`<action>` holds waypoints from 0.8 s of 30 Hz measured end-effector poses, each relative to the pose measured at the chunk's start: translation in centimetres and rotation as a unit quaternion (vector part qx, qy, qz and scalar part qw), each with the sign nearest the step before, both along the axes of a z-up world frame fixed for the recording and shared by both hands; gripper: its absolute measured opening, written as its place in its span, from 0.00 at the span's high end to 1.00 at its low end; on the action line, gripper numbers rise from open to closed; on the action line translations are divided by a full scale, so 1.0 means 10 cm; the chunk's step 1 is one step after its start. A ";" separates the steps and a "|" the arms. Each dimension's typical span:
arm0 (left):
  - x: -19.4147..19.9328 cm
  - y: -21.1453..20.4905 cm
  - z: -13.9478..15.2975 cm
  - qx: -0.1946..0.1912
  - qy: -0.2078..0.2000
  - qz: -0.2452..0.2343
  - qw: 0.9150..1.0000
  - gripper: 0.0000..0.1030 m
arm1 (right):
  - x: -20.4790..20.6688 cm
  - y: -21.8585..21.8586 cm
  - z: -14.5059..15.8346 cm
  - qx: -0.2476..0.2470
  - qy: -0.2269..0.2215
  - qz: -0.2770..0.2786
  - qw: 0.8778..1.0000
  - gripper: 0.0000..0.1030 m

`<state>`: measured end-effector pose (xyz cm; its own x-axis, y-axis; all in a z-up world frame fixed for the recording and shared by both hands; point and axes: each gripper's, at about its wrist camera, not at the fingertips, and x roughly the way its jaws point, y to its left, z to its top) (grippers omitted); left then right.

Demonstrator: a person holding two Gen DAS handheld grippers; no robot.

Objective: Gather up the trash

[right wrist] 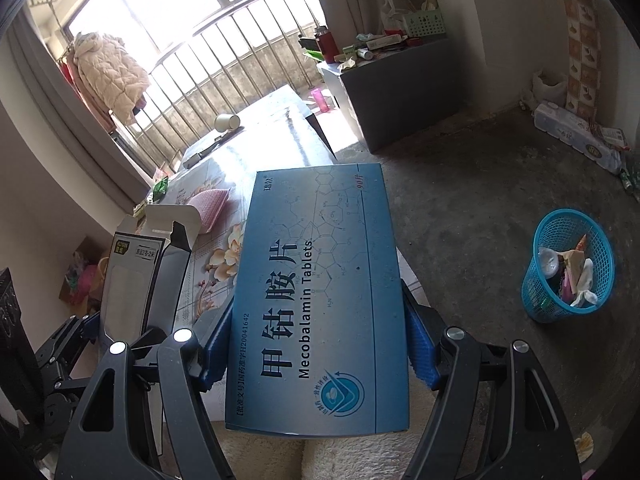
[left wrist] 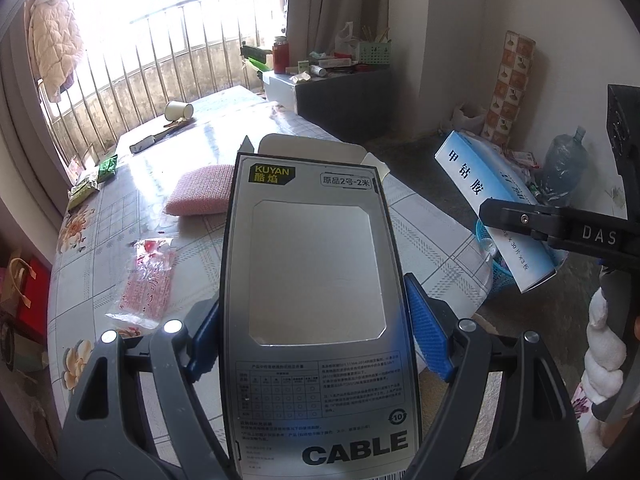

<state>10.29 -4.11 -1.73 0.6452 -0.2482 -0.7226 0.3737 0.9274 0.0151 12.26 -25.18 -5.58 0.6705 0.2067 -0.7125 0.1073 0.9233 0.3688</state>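
Note:
My left gripper [left wrist: 316, 334] is shut on a grey and black cable box [left wrist: 312, 280] with an open top flap, its blue pads pressing both long sides, above the table's near edge. My right gripper [right wrist: 316, 354] is shut on a blue medicine box [right wrist: 320, 300] marked Mecobalamin Tablets, held over the table edge and the floor. Each box shows in the other view too: the blue medicine box [left wrist: 492, 200] at the right, the cable box [right wrist: 132, 280] at the left. A blue mesh trash basket [right wrist: 568, 268] with scraps inside stands on the concrete floor to the right.
On the flowered table [left wrist: 240, 128] lie a pink sponge [left wrist: 202, 194], a pink plastic wrapper [left wrist: 146, 280], green packets [left wrist: 94, 180], a tipped paper cup [left wrist: 179, 110] and a flat stick-like item [left wrist: 160, 136]. A cluttered dark cabinet [right wrist: 392, 92] stands by the window railing.

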 end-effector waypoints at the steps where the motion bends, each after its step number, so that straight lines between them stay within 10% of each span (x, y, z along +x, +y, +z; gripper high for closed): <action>1: 0.00 -0.06 0.01 -0.002 0.001 -0.005 1.000 0.26 | -0.02 -0.06 0.00 0.004 -0.001 -0.005 1.000 0.32; 12: 0.16 -0.99 0.01 -0.008 0.030 -0.108 0.994 0.26 | -0.63 -1.23 -0.23 0.060 -0.014 -0.143 0.988 0.32; 24: 0.54 -2.84 -0.27 -0.004 0.129 -0.248 0.960 0.26 | -1.58 -2.90 -0.98 0.146 -0.008 -0.350 0.925 0.32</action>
